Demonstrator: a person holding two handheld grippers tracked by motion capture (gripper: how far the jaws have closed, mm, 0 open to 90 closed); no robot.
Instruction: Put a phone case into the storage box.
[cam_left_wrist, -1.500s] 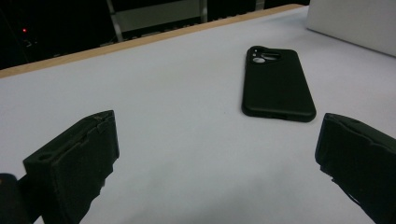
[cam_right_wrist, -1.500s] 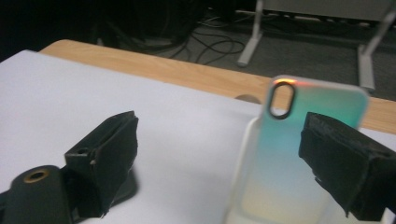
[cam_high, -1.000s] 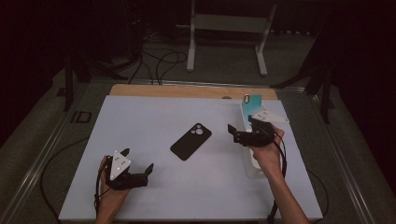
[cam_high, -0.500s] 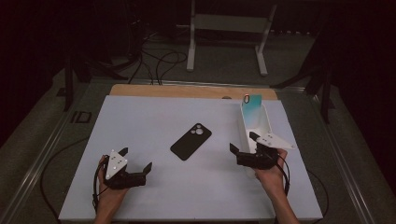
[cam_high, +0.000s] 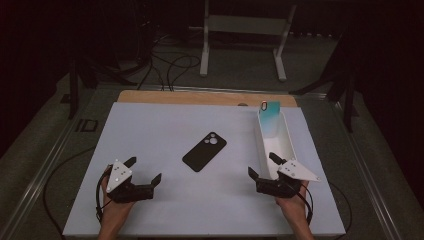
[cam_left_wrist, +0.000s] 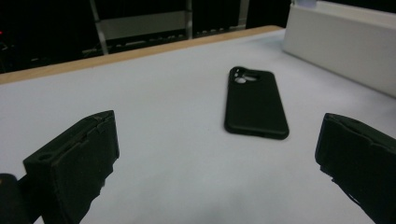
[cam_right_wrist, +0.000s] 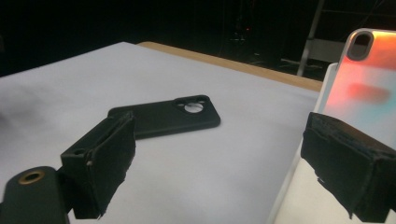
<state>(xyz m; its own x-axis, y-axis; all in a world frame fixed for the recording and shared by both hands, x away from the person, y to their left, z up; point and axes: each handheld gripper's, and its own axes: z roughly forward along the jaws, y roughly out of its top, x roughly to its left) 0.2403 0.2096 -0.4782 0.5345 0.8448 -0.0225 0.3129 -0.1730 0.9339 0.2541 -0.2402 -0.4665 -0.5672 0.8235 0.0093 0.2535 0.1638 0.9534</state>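
Note:
A black phone case (cam_high: 204, 151) lies flat on the white tabletop (cam_high: 165, 125), camera hole toward the far side; it also appears ahead of the jaws as the black phone case (cam_left_wrist: 255, 102) and the black phone case (cam_right_wrist: 168, 115). A teal-to-orange phone case (cam_high: 269, 119) leans upright at the far end of a white tray (cam_high: 285, 145); the same case (cam_right_wrist: 362, 79) rises at the right of the right gripper view. My left gripper (cam_high: 145, 173) rests near the front left, open and empty. My right gripper (cam_high: 262, 167) stands open and empty at the tray's near end.
A wooden strip (cam_high: 200, 98) borders the table's far edge. Beyond it stand a white metal stand (cam_high: 245, 30) and loose cables (cam_high: 170, 65) on the dark floor. The tray's white wall (cam_left_wrist: 341, 42) shows at the right of the left gripper view.
My right gripper has drawn back from the tray's middle toward the table's front edge, leaving the teal case standing in the tray. The left gripper has hardly moved.

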